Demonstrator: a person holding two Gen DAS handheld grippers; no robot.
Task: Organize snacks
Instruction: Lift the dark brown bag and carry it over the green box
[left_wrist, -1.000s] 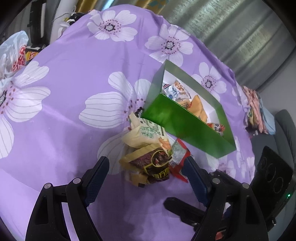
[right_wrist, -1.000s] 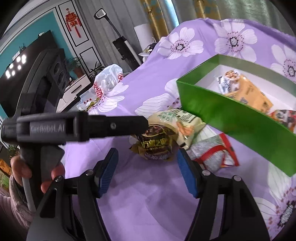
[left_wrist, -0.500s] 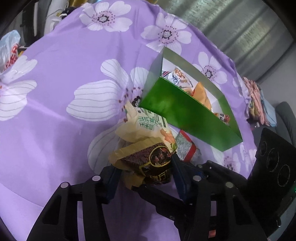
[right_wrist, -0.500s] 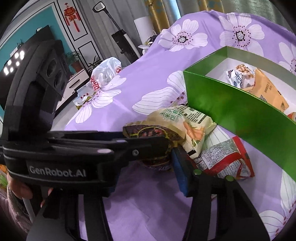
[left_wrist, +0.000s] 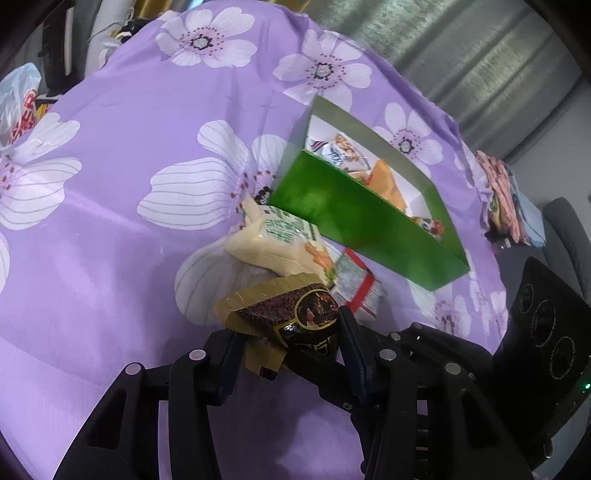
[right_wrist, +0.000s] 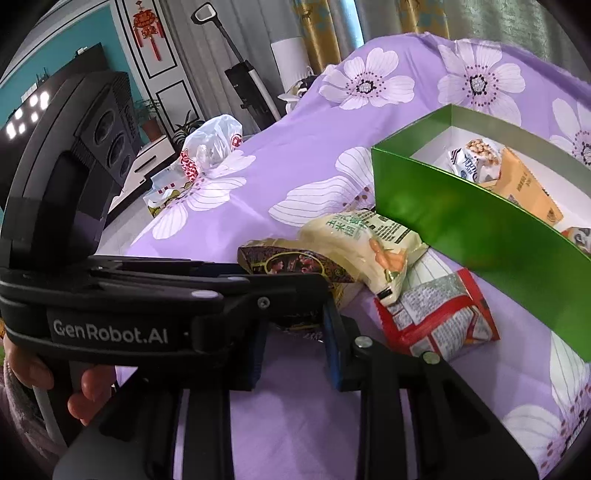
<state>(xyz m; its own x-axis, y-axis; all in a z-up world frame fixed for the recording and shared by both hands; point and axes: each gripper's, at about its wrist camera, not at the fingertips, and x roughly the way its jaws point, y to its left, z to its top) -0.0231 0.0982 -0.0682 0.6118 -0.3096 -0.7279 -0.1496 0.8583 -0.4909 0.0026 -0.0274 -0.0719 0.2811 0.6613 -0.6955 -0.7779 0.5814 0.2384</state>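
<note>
Tongs both just closed on the dark brown snack packet (left_wrist: 295, 314): left tongs (left_wrist: 291, 347) pinching its near end, right tongs (right_wrist: 291, 332) clamped alongside, packet's length running toward the green box (left_wrist: 354, 218) just beyond.

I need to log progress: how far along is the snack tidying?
Partly done. Several packets already lie in the green box. Both the left gripper and right gripper have just closed on the dark brown and gold packet. The pale yellow packet and red-edged packet remain outside.
</note>
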